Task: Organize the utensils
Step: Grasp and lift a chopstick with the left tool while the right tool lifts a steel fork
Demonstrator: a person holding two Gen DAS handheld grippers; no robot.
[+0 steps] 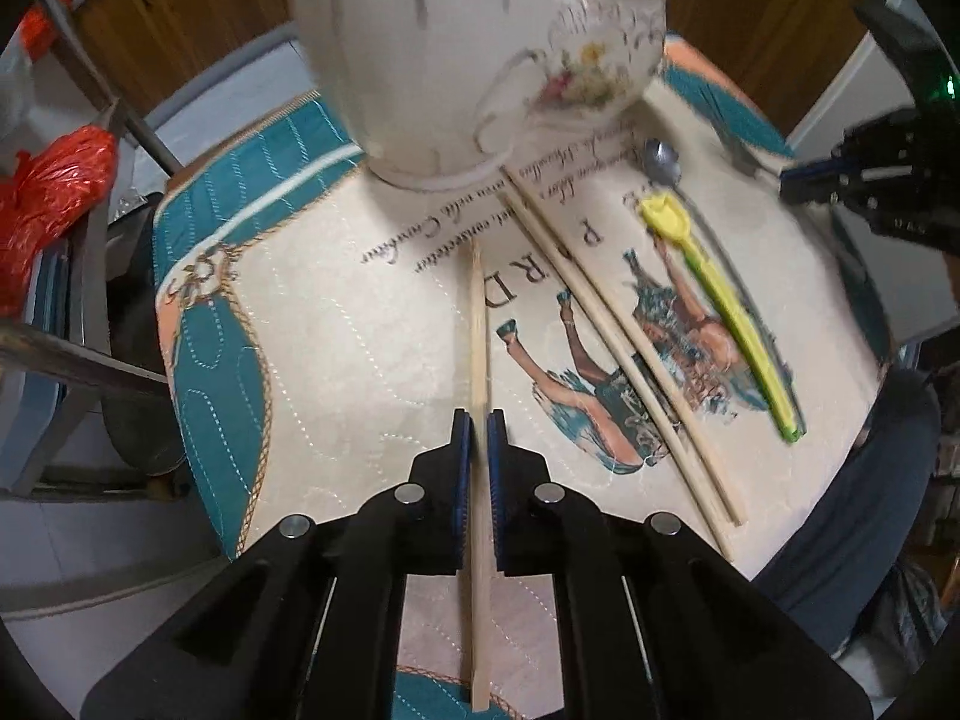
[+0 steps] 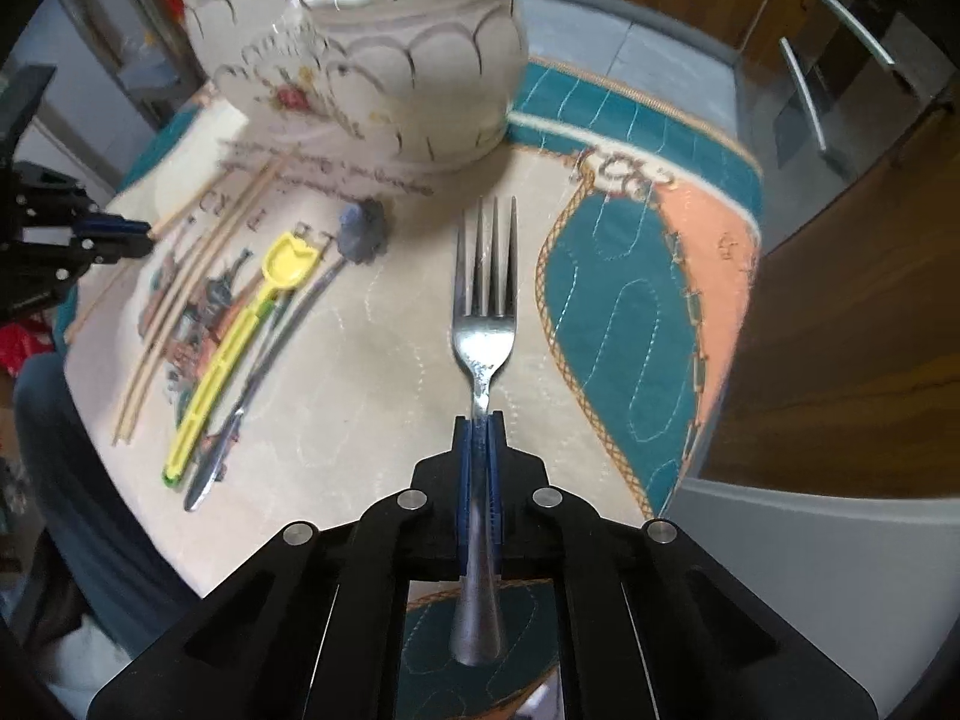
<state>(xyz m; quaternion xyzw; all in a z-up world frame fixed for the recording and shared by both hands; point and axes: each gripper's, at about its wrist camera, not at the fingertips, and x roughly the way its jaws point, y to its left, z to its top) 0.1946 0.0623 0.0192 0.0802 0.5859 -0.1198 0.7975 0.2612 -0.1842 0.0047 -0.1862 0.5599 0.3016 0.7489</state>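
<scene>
My left gripper (image 1: 479,420) is shut on a wooden chopstick (image 1: 477,324) that points toward the white ceramic holder (image 1: 456,54). Two more chopsticks (image 1: 606,336), a yellow plastic spoon (image 1: 714,300) and a metal spoon (image 1: 660,159) lie on the mat to the right. My right gripper (image 2: 479,423) is shut on a metal fork (image 2: 487,276), tines pointing forward toward the holder (image 2: 384,60), which has some utensils inside. In the right wrist view the yellow spoon (image 2: 234,336), metal spoon (image 2: 282,348) and chopsticks (image 2: 180,294) lie to the left.
A quilted teal, cream and peach mat (image 1: 252,312) covers the round table. A red plastic bag (image 1: 48,198) sits off the table at left. Wooden cabinet panels (image 2: 840,330) stand right of the table. Each gripper shows at the edge of the other's view.
</scene>
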